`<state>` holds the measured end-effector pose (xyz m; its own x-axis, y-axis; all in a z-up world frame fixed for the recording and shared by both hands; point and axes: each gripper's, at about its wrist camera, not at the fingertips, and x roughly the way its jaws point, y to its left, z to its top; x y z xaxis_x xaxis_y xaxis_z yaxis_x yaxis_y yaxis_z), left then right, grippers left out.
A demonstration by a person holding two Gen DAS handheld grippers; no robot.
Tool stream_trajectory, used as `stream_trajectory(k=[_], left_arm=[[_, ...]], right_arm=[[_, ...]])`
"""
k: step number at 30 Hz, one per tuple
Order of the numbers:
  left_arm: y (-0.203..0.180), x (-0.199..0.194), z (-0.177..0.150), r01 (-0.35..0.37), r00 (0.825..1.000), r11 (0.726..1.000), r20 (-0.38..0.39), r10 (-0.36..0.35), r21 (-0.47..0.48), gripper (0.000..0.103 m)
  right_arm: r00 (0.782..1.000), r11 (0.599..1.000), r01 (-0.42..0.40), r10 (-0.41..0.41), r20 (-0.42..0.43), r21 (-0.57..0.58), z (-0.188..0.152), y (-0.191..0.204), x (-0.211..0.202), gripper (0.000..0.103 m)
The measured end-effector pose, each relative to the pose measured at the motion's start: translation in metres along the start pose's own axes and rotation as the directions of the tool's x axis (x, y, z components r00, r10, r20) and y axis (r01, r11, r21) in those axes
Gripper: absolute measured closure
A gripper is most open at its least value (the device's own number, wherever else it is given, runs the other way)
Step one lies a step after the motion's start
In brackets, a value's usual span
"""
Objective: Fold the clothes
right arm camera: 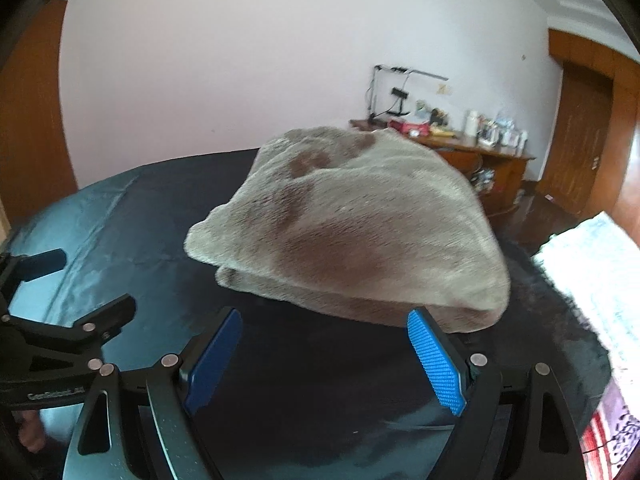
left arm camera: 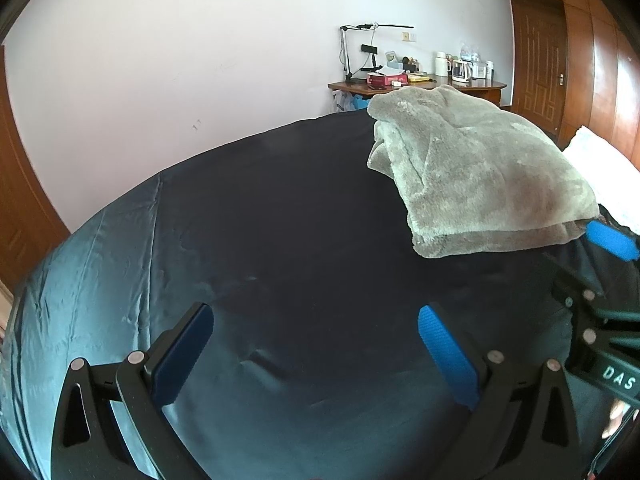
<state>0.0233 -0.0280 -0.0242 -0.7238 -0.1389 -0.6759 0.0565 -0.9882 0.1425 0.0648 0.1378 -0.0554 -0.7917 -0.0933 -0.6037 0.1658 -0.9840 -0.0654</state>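
Folded grey fleece garment (right arm camera: 352, 232) on dark bed (right arm camera: 120, 216), just ahead of right tool (right arm camera: 325, 326); both tools, left (left arm camera: 314, 318) included, spread, empty.

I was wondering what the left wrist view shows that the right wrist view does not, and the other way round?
Only the left wrist view: the left gripper head-on, open and empty, and the garment's stacked folded edge toward the camera.

Only the right wrist view: the right gripper head-on, open just short of the garment, a striped cloth at the lower right, and the left gripper from the side.

Both: the folded grey fleece garment on the dark sheet, the cluttered wooden desk, the white wall and the wooden door.
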Motion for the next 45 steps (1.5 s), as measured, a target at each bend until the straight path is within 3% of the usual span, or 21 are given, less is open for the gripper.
stream_trajectory(k=[5, 33, 36, 38, 45], left_arm=[[0.002, 0.001, 0.0, 0.007, 1.0, 1.0, -0.01, -0.007, -0.012, 0.0], [-0.003, 0.003, 0.0, 0.016, 1.0, 1.0, -0.022, -0.016, 0.008, 0.0], [0.001, -0.001, 0.001, 0.002, 1.0, 1.0, -0.019, -0.002, 0.014, 0.0], [0.012, -0.006, 0.001, -0.033, 0.999, 0.999, -0.013, 0.033, 0.013, 0.0], [0.088, -0.012, -0.014, -0.164, 0.986, 0.981, -0.049, 0.159, -0.104, 0.0]], right_arm=[[0.998, 0.998, 0.067, -0.066, 0.021, -0.012, 0.001, -0.003, -0.004, 0.016], [0.999, 0.999, 0.049, -0.048, 0.009, -0.009, 0.0, -0.003, -0.006, 0.016], [1.0, 1.0, 0.015, -0.015, -0.014, 0.003, 0.001, -0.002, -0.004, 0.016], [0.997, 0.998, -0.057, 0.059, -0.052, 0.027, 0.003, 0.002, 0.001, 0.016], [0.95, 0.965, -0.262, 0.258, -0.178, 0.0, 0.007, 0.057, 0.024, 0.016]])
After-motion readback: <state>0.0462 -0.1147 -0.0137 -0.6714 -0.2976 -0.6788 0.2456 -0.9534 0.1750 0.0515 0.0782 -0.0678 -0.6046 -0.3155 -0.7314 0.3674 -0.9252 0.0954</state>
